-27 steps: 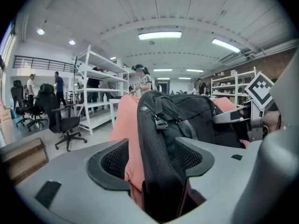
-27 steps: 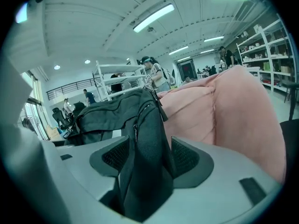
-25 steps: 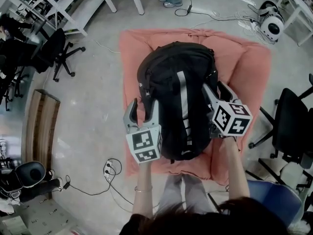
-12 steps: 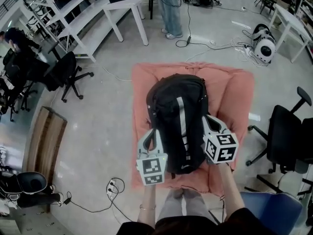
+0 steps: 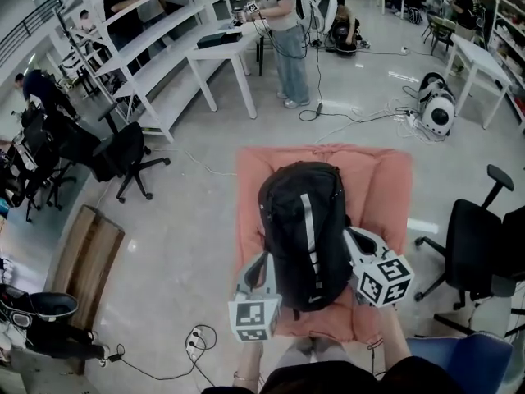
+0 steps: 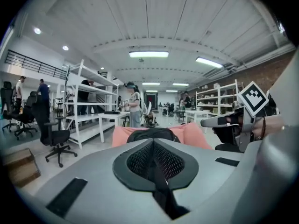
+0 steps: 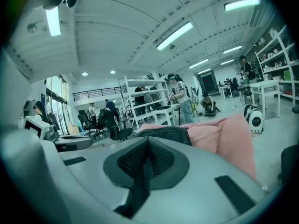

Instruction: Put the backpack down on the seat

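Observation:
The black backpack [image 5: 302,224] with a grey stripe lies flat on the pink cushion seat [image 5: 385,179], away from both grippers. In the head view my left gripper [image 5: 262,263] hangs just off its lower left edge and is shut with nothing in it. Beside the lower right edge, my right gripper [image 5: 354,238] is shut and empty too. The left gripper [image 6: 153,158] view shows its pads pressed together, with the backpack [image 6: 152,134] and seat [image 6: 192,134] low ahead. In its own view the right gripper [image 7: 145,158] is the same, with backpack [image 7: 164,133] and seat [image 7: 226,139] beyond.
Black office chairs stand at the right [image 5: 476,240] and the left [image 5: 123,150]. White shelving [image 5: 156,64] and a table [image 5: 221,48] are at the back, where a person [image 5: 287,39] stands. A power strip with cables [image 5: 195,335] lies on the floor near my left gripper.
Both grippers' jaws were open beside the backpack and are now shut and empty. They have lifted and drawn back toward me. The backpack stays on the seat.

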### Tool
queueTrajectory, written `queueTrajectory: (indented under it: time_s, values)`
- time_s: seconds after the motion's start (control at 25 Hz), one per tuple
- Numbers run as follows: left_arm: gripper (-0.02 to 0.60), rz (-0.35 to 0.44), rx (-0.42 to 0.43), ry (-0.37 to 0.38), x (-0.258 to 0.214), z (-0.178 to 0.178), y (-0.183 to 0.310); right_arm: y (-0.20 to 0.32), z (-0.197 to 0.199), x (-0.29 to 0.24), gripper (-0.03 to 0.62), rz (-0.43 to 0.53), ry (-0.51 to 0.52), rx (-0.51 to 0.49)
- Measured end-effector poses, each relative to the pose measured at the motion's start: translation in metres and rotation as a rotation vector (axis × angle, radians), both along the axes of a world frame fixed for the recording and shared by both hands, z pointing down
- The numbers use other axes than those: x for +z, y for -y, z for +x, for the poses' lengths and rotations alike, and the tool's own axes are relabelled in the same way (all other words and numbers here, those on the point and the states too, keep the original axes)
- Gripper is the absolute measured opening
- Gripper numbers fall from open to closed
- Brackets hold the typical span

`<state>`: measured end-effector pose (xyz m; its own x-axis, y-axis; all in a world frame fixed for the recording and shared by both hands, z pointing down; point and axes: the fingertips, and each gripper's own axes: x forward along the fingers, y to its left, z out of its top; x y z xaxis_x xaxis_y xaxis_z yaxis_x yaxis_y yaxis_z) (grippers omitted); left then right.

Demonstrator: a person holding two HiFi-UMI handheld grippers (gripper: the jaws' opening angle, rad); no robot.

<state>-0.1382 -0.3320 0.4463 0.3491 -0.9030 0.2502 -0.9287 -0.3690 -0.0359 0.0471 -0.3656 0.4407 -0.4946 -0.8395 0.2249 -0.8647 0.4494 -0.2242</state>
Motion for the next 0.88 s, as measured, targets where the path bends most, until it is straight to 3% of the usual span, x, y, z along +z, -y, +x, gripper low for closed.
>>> queueTrajectory:
  time_s: [0.32,0.48,0.88]
  values:
    - [0.014,0.120,0.027,0.038,-0.059,-0.010,-0.038,-0.044,0.000,-0.067,0.014,0.171,0.005,-0.005]
    - [0.014,0.163,0.008,0.001,-0.078,-0.015,-0.053,-0.062,-0.003,-0.091,0.014,0.218,0.089,-0.020]
    - [0.014,0.266,-0.006,0.013,-0.117,-0.035,-0.075,-0.092,-0.007,-0.115,0.012,0.295,0.058,-0.018]
